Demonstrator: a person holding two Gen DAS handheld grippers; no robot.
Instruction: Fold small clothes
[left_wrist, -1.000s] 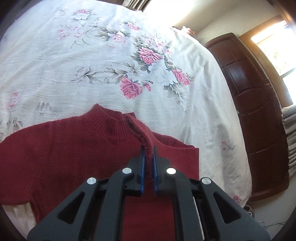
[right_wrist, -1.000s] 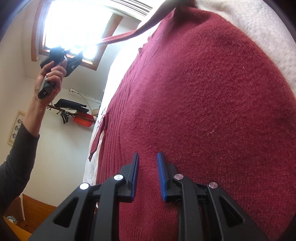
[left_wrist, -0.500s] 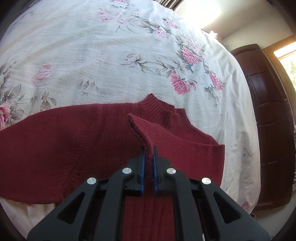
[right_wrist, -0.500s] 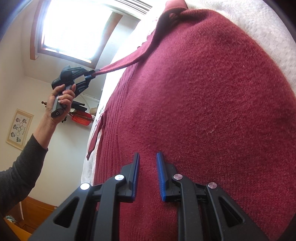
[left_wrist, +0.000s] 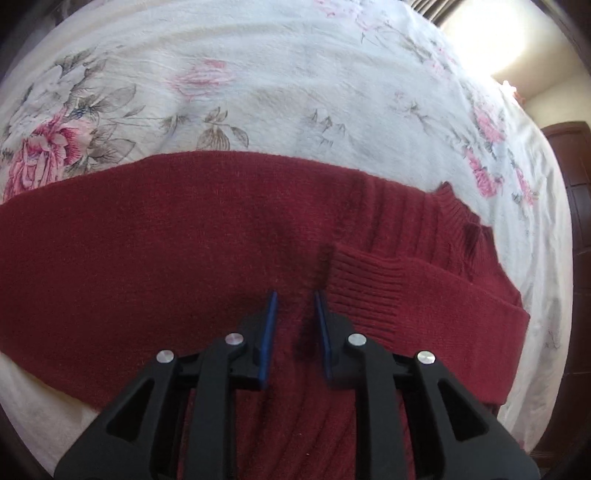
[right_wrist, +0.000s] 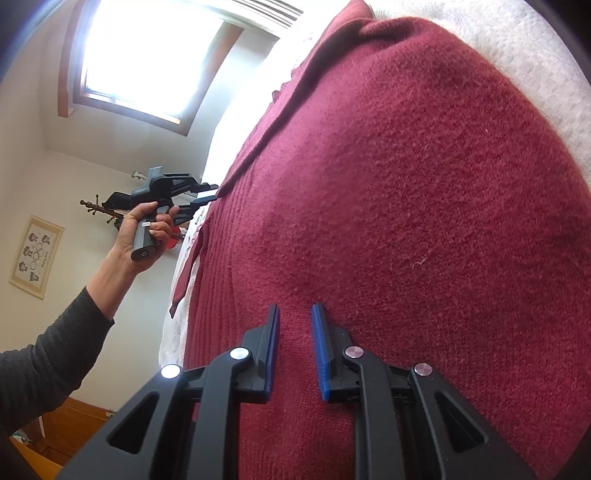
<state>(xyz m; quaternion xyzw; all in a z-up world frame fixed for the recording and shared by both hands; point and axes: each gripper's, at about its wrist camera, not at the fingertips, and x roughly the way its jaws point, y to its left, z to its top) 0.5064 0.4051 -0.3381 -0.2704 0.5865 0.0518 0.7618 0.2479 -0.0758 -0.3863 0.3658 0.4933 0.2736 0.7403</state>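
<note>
Now spread flat on the bed's floral quilt (left_wrist: 280, 74): dark red knit sweater (left_wrist: 166, 251), ribbed collar (left_wrist: 458, 218) toward the right in the left wrist view. One sleeve folded back across the body, ribbed cuff (left_wrist: 369, 291) lying just right of the left gripper (left_wrist: 294, 308). Left jaws apart, blue pads separated with bare red knit between them, clamped on nothing, hovering close over the sweater's middle; contact with the cloth cannot be told. Other sleeve stretched out to the left across the quilt.

Seen from the right wrist: right gripper (right_wrist: 294, 319) low over the sweater (right_wrist: 406, 221), jaws apart, nothing between the pads, tips very near or touching the knit. Farther off at left, a hand (right_wrist: 142, 236) in a dark grey sleeve (right_wrist: 44, 354) gripping the handle of the left gripper (right_wrist: 210, 194), its tips right at the sweater's far edge. Behind: bright window (right_wrist: 147, 59), framed picture (right_wrist: 35, 256) on a pale wall, dark wooden door (left_wrist: 580, 221) at the right edge of the left wrist view.
</note>
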